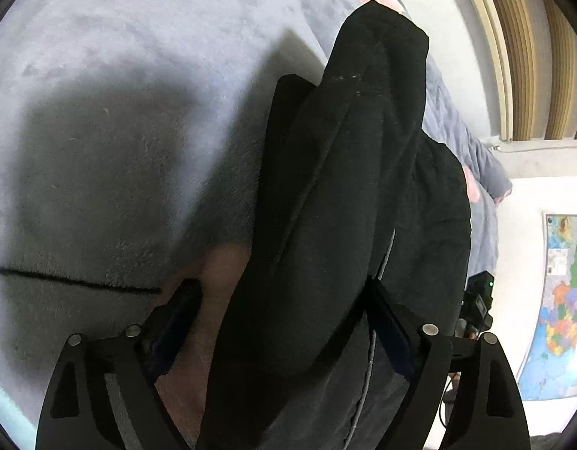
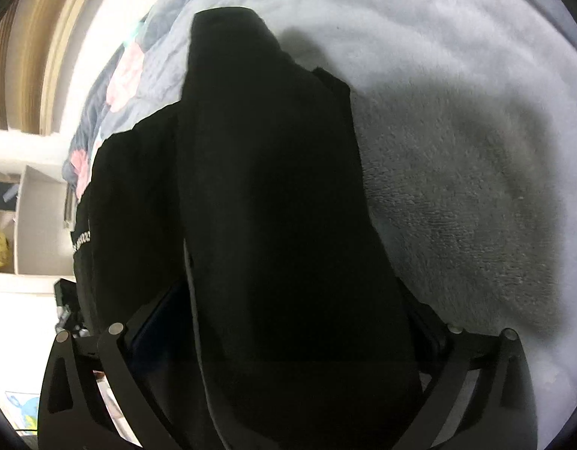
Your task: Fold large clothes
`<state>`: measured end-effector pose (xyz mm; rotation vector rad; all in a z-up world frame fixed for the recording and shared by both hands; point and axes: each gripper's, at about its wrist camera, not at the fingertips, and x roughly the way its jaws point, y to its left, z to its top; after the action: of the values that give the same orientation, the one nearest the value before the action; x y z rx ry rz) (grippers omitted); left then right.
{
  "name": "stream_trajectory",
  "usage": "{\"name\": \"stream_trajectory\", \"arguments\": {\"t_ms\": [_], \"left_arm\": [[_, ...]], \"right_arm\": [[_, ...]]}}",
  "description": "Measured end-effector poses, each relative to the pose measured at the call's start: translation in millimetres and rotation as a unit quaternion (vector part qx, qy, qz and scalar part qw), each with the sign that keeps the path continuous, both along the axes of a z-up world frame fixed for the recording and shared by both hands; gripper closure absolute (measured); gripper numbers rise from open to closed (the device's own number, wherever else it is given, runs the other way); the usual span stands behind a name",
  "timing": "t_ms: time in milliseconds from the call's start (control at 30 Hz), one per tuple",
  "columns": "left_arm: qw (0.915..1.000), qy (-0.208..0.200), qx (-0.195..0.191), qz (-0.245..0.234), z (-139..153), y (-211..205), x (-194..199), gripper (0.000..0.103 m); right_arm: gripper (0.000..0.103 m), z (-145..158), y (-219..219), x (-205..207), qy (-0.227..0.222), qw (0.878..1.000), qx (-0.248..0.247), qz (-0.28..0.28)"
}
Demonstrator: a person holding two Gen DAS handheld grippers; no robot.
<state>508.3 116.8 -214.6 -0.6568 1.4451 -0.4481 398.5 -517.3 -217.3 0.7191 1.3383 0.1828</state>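
Nearest each lens, black fabric filled the space between the fingers: the left gripper [image 1: 284, 322] had the garment [image 1: 344, 202] bunched between its wide-set jaws, though whether the pads truly pinched it could not be told, since a gap showed on the left side. The right gripper [image 2: 295, 322] likewise had thick folds of the garment [image 2: 273, 195] packed between its jaws, probably clamped, but the contact was hidden. Both seemed to hold it raised above the bed so it could hang straight before a fold. The cloth looked heavy and fleecy, with a pale stitched seam and a ribbed band. Below it, the blanket [image 1: 119, 120] lay plush, grey and shadowed. Farther off were a patterned quilt [image 2: 119, 86], a wood-slat wall [image 1: 524, 56] and a coloured map [image 1: 562, 300].
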Motion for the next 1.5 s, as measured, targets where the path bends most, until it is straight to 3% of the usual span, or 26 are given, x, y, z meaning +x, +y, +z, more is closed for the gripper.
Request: {"name": "stream_trajectory", "arguments": {"t_ms": [300,433,567,700,733,800,833,933,1033,1133,1500], "left_arm": [[0.9996,0.016,-0.023,0.0,-8,-8,8,0.001],[0.9936,0.008,-0.111,0.019,0,4,3,0.001],[0.9915,0.016,-0.128,0.011,-9,-1,5,0.001],[0.9971,0.017,-0.073,-0.008,-15,-27,13,0.002],[0.9979,0.007,-0.063,-0.011,-10,-31,14,0.011],[0.9982,-0.009,-0.058,-0.013,1,-37,11,0.033],[0.9985,-0.016,-0.049,-0.014,5,-37,9,0.045],[0.9978,-0.05,-0.042,-0.014,30,-36,-6,0.064],[0.9946,-0.086,-0.058,0.002,64,-37,-23,0.067],[0.9882,-0.125,-0.088,0.012,100,-41,-50,0.071],[0.9655,-0.231,-0.119,-0.014,229,-41,-164,0.072]], "right_arm": [[0.0,-4,-2,3,0.013,0.999,0.027,0.014],[0.0,-2,0,3,0.002,0.998,0.034,0.048],[0.0,-8,2,7,0.002,0.998,0.047,0.04],[0.003,-3,12,12,-0.02,0.999,0.036,0.033],[0.007,1,16,12,-0.027,0.999,0.026,0.037],[0.02,7,16,8,-0.041,0.998,0.028,0.037],[0.034,11,15,5,-0.048,0.998,0.032,0.036],[0.055,27,13,-5,-0.066,0.997,0.038,0.016],[0.067,50,3,-26,-0.095,0.993,0.07,-0.014],[0.071,79,10,-48,-0.124,0.989,0.084,-0.017],[0.072,180,40,-128,-0.186,0.982,0.026,0.023]]}}
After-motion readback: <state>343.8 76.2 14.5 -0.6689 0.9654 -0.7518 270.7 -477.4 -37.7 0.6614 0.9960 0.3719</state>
